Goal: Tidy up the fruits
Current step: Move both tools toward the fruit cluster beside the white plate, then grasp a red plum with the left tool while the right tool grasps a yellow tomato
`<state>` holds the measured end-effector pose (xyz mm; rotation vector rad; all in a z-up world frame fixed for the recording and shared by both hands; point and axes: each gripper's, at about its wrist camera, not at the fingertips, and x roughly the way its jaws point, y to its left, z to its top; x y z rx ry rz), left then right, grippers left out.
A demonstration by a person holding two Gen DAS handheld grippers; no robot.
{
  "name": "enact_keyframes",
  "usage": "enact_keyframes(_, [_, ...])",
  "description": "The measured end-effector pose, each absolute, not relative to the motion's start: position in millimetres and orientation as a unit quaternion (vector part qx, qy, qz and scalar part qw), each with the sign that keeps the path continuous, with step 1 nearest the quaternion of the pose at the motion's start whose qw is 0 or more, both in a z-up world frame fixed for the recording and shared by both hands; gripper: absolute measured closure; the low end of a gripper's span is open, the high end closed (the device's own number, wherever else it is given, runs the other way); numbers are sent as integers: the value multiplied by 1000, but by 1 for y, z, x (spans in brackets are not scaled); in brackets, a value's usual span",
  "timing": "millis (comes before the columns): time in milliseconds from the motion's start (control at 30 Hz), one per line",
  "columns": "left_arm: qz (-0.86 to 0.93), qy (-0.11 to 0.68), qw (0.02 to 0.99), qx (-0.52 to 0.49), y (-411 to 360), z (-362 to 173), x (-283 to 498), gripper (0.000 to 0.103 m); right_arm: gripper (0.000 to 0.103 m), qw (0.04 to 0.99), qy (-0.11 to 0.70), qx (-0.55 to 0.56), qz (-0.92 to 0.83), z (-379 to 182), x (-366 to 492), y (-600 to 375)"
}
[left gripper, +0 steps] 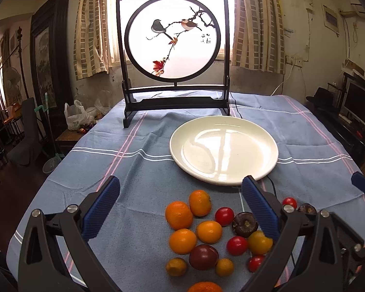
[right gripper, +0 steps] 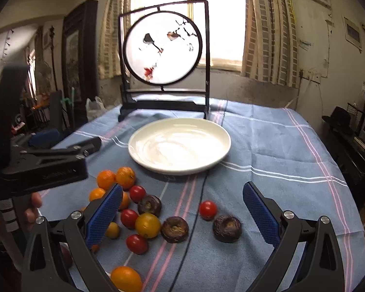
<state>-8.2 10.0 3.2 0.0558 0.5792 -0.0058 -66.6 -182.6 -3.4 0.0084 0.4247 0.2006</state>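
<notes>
White plate [left gripper: 267, 143] bare, fruits [left gripper: 182, 241] beside, grippers [left gripper: 180, 209] apart

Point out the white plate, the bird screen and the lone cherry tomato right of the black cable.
white plate [right gripper: 143, 157]: right wrist view, near-left rim.
bird screen [left gripper: 174, 36]: left wrist view, round panel centre.
cherry tomato [right gripper: 208, 209]: right wrist view, its middle.

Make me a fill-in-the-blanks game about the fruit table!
1. The round white plate has ___ fruit on it.
2. The fruits lie on a ___ striped tablecloth.
3. Both the left gripper and the right gripper are ___.
4. The painted round screen in a dark frame shows two ___ on a branch.

Missing words: no; blue; open; birds
</notes>
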Motion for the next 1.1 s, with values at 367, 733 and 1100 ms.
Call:
enact_keyframes(367, [-6,278,960,34,14,7,-17,5,4,954,264,28,137,1,-68,-189])
enact_keyframes(733, [-12,280,959,46,24,7,-34,5,4,940,304,-5,153,-12,-83,-179])
enact_keyframes(1100, [-81,308,944,84,41,-17,-80,5,4,902,376,-51,207,-44,-105,-169])
